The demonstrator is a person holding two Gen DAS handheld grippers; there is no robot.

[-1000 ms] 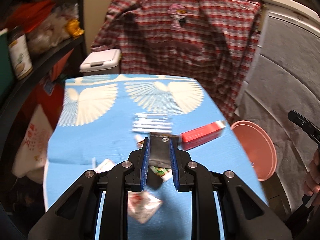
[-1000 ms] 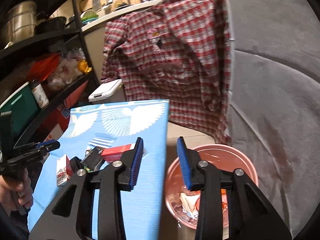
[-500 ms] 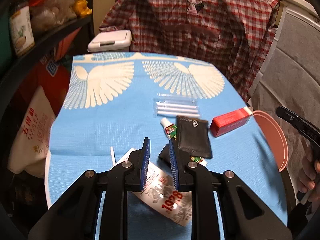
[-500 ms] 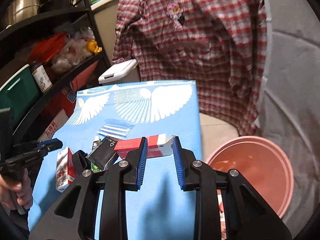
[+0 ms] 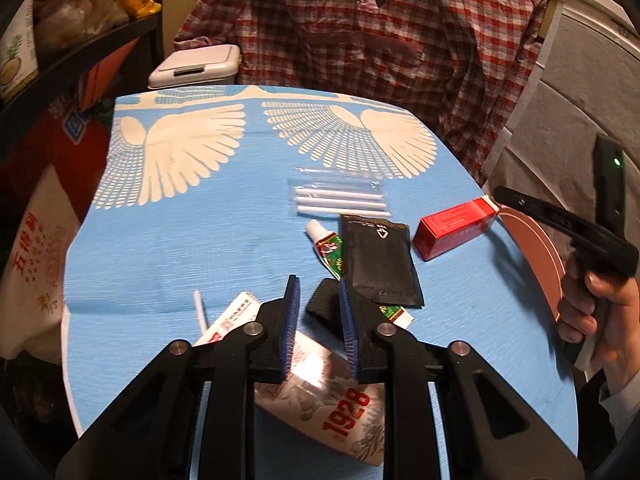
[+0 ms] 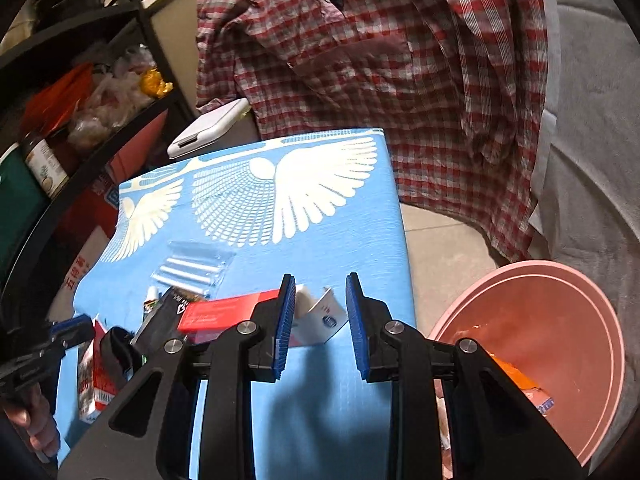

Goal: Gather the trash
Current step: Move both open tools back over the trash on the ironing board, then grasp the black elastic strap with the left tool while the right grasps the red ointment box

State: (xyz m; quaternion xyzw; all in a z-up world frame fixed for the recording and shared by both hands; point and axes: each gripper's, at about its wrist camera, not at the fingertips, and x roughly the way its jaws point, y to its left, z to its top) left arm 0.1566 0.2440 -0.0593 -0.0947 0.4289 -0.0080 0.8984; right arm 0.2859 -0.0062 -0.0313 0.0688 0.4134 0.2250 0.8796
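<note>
The left two-finger gripper hangs partly open and empty over a white "1928" packet on the blue winged tablecloth; the right two-finger gripper, also parted, frames a red rectangular carton's white end without clamping it

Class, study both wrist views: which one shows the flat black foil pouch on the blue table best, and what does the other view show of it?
The left wrist view. There the flat black foil pouch lies almost wholly in sight on the blue tablecloth, with its white printing visible. In the right wrist view only a blurred corner shows, behind the red rectangular carton.
</note>
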